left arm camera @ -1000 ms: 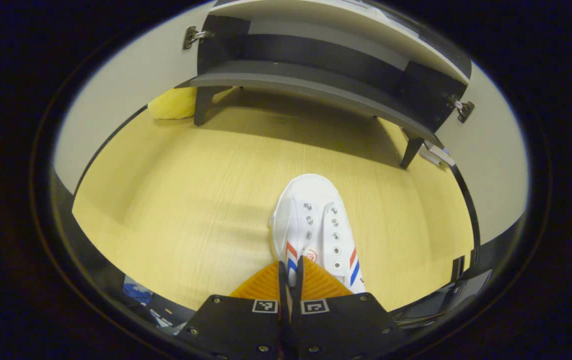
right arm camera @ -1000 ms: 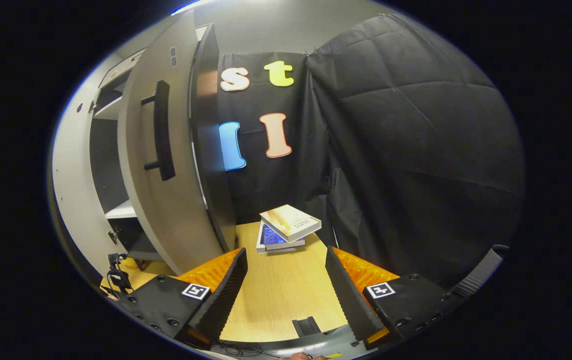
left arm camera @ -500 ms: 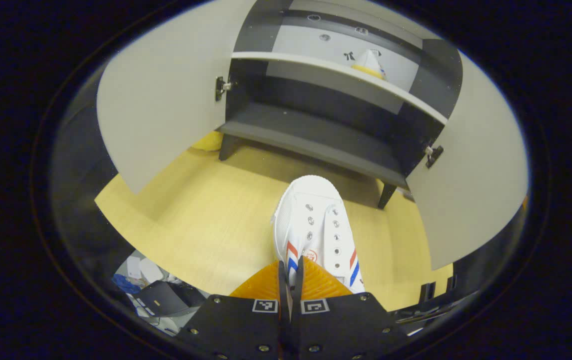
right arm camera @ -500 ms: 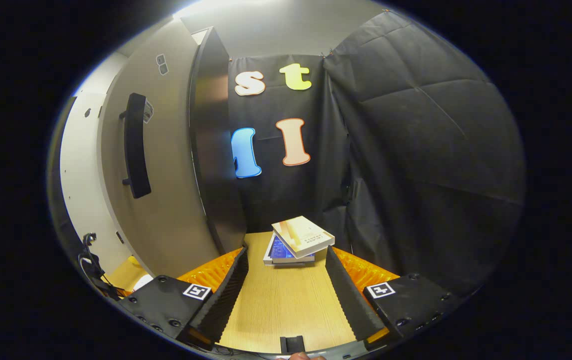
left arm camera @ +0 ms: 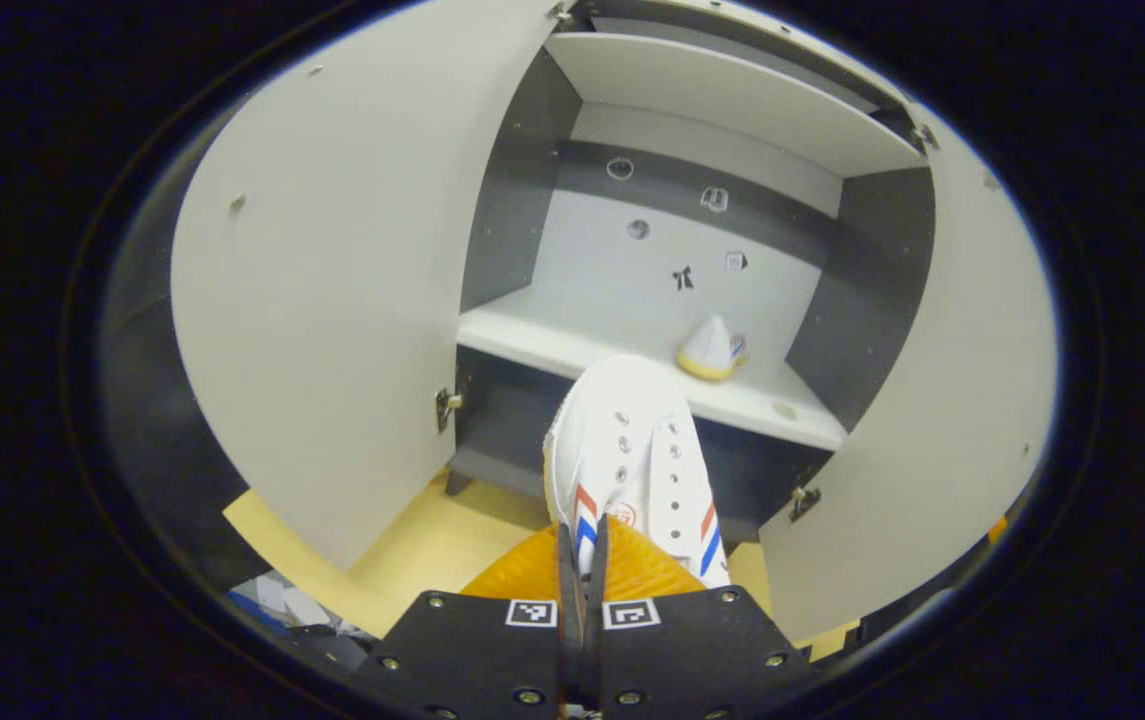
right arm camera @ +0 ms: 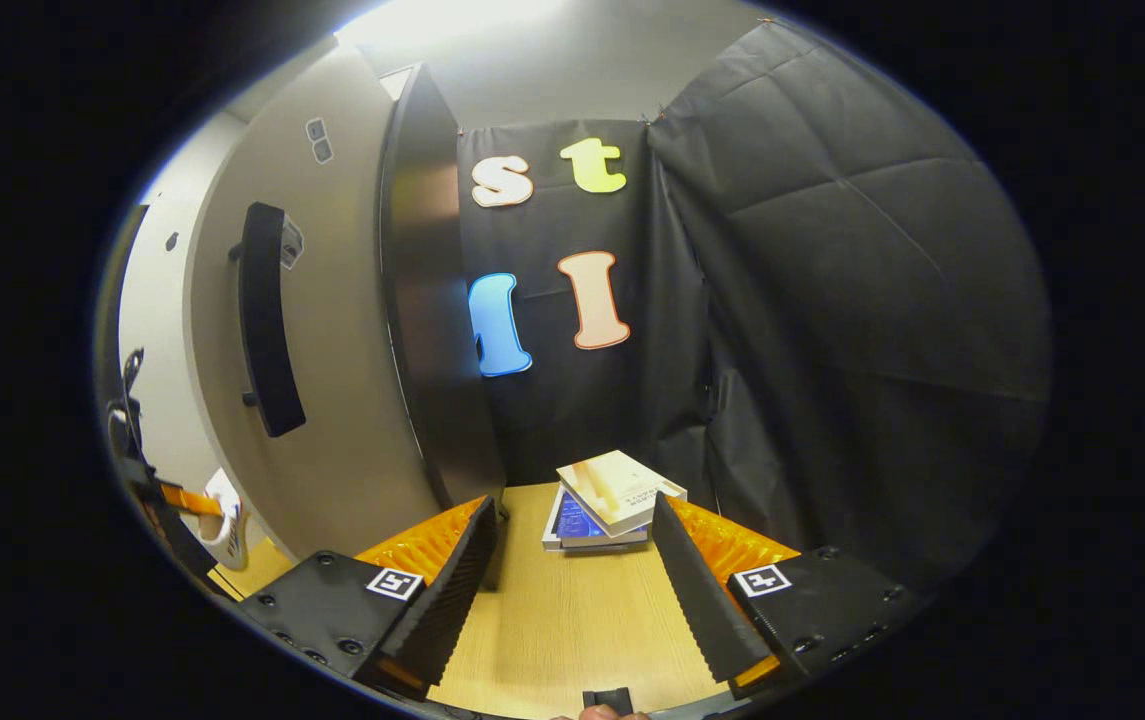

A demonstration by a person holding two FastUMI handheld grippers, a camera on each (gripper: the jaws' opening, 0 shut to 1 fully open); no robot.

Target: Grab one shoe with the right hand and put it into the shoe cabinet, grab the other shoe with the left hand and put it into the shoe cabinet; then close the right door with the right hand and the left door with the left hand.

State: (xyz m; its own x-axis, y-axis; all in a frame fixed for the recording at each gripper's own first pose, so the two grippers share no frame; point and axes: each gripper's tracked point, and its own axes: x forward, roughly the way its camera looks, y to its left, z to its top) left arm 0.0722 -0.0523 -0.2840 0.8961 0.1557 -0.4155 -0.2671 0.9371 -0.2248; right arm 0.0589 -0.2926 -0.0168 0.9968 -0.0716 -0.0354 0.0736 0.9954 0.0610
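Left gripper (left arm camera: 582,545) clamping the white shoe (left arm camera: 632,455) by its heel collar, jaws pressed nearly together on the material; shoe pointing toe-forward toward the shoe cabinet (left arm camera: 692,250), hanging above the yellow wooden surface (left arm camera: 422,540) and not yet inside; toe overlapping the front edge of the light shelf (left arm camera: 572,345) in the left gripper view, contact unclear.

Second shoe (left arm camera: 712,350) already sitting on that shelf, toward the right rear, toe pointing outward; well apart from the held shoe.

Both doors standing open: left door (left arm camera: 332,300) swung wide on the left, right door (left arm camera: 932,400) swung wide on the right; hinges (left arm camera: 447,405) showing at the lower inner edges; darker lower compartment (left arm camera: 502,430) sitting beneath the shelf.

Right gripper (right arm camera: 572,570) hovering with jaws spread wide, gripping nothing; pointing at a stack of books (right arm camera: 607,500) lying on the surface against the black cloth wall (right arm camera: 832,300).

Right door (right arm camera: 332,350) seen from outside in the right gripper view, to the left of the right gripper, black bar handle (right arm camera: 267,320) facing the camera, running upright; held shoe (right arm camera: 227,525) and left gripper (right arm camera: 182,498) peeking out past the door's lower left edge.
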